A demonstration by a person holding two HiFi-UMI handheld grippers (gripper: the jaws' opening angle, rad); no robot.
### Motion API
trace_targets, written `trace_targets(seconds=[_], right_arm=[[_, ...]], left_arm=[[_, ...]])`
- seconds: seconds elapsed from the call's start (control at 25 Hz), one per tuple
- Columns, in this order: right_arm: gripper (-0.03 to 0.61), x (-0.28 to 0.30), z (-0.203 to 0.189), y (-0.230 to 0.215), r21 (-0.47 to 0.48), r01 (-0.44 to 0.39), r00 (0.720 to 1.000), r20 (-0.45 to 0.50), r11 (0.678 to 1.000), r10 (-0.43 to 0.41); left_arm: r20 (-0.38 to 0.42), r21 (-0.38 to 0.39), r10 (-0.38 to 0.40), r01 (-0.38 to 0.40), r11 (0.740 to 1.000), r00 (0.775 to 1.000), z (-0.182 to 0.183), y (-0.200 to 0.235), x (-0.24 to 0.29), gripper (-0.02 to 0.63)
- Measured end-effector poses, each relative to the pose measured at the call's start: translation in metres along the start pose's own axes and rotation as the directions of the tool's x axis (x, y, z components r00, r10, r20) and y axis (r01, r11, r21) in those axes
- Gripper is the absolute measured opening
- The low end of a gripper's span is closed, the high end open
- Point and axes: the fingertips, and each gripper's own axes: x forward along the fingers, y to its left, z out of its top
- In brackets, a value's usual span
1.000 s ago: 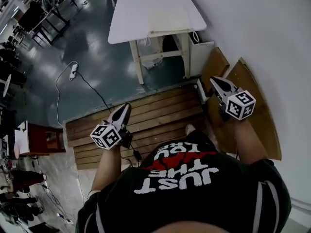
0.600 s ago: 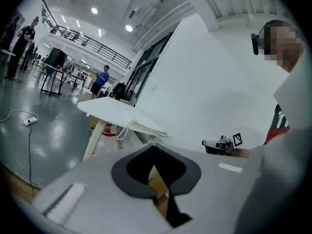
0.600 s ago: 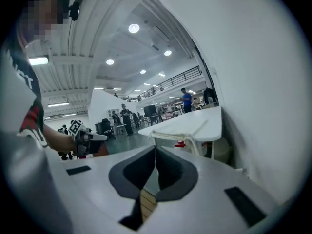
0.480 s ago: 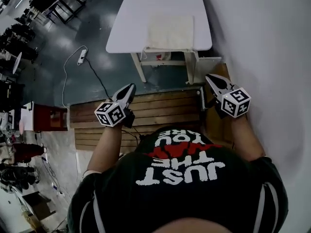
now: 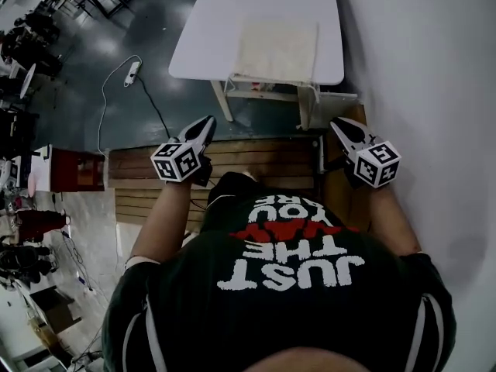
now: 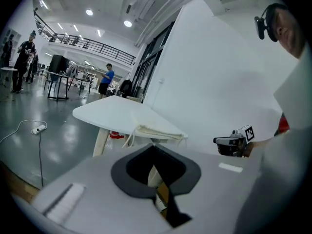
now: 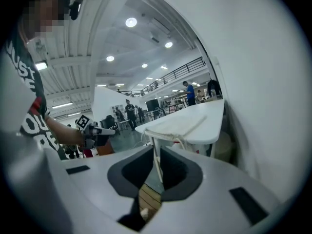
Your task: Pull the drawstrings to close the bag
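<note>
Though its thin drawstrings (image 6: 131, 137) barely showed, the flat cloth bag (image 5: 277, 50) lay beyond the left gripper (image 5: 208, 122) and right gripper (image 5: 336, 124), both closed, empty.

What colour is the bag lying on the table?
The bag is cream; the head view shows it best.

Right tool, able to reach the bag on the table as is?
Probably not yet: the right tool hangs short of the table, jaws shut. Nothing stands between it and the bag, though.
</note>
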Motion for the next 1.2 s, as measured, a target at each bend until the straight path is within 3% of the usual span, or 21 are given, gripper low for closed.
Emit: trace_targets(seconds=[0.12, 0.32, 0.4, 0.52, 0.6, 0.72, 0.8, 0.92, 1.04, 1.2], right_arm=[[0.011, 0.022, 0.005, -0.017, -0.004, 0.001, 1.0, -0.025, 1.0, -0.001], [0.012, 0.074, 0.045, -0.041, 0.009, 0.031, 0.996, -0.08, 0.999, -0.03], [0.042, 0.105, 0.062, -0.049, 0.019, 0.032, 0.995, -0.093, 0.999, -0.03], [0.106, 0.159, 0.076, -0.066, -0.012, 0.04, 0.992, -0.117, 0.999, -0.041], [0.118, 0.185, 0.067, -0.075, -0.036, 0.075, 0.985, -0.151, 0.997, -0.079], [0.135, 0.201, 0.053, -0.078, -0.018, 0.17, 0.959, -0.226, 0.985, -0.169], [0.141, 0.208, 0.051, -0.079, -0.01, 0.236, 0.935, -0.27, 0.972, -0.229], [0.147, 0.217, 0.054, -0.079, -0.01, 0.304, 0.904, -0.313, 0.953, -0.291], [0.15, 0.222, 0.056, -0.074, -0.008, 0.331, 0.886, -0.342, 0.943, -0.314], [0.153, 0.221, 0.054, -0.078, -0.003, 0.351, 0.869, -0.373, 0.937, -0.326]], left_arm=[[-0.011, 0.003, -0.004, 0.004, 1.0, 1.0, 0.008, 0.02, 0.025, 0.0], [-0.041, -0.012, -0.068, 0.068, 0.998, 0.997, 0.052, 0.068, 0.067, 0.002], [-0.066, -0.001, -0.11, 0.11, 0.994, 0.992, 0.071, 0.096, 0.088, 0.011], [-0.125, 0.039, -0.214, 0.22, 0.975, 0.969, 0.088, 0.136, 0.129, 0.084], [-0.187, 0.072, -0.301, 0.319, 0.945, 0.935, 0.081, 0.151, 0.15, 0.123], [-0.3, 0.058, -0.422, 0.458, 0.887, 0.856, 0.062, 0.161, 0.166, 0.154], [-0.368, 0.038, -0.473, 0.521, 0.853, 0.801, 0.05, 0.166, 0.172, 0.167], [-0.429, 0.01, -0.519, 0.579, 0.815, 0.739, 0.041, 0.172, 0.177, 0.175], [-0.462, -0.012, -0.554, 0.62, 0.785, 0.693, 0.036, 0.168, 0.178, 0.178], [-0.501, -0.006, -0.559, 0.643, 0.766, 0.661, 0.031, 0.164, 0.178, 0.179]])
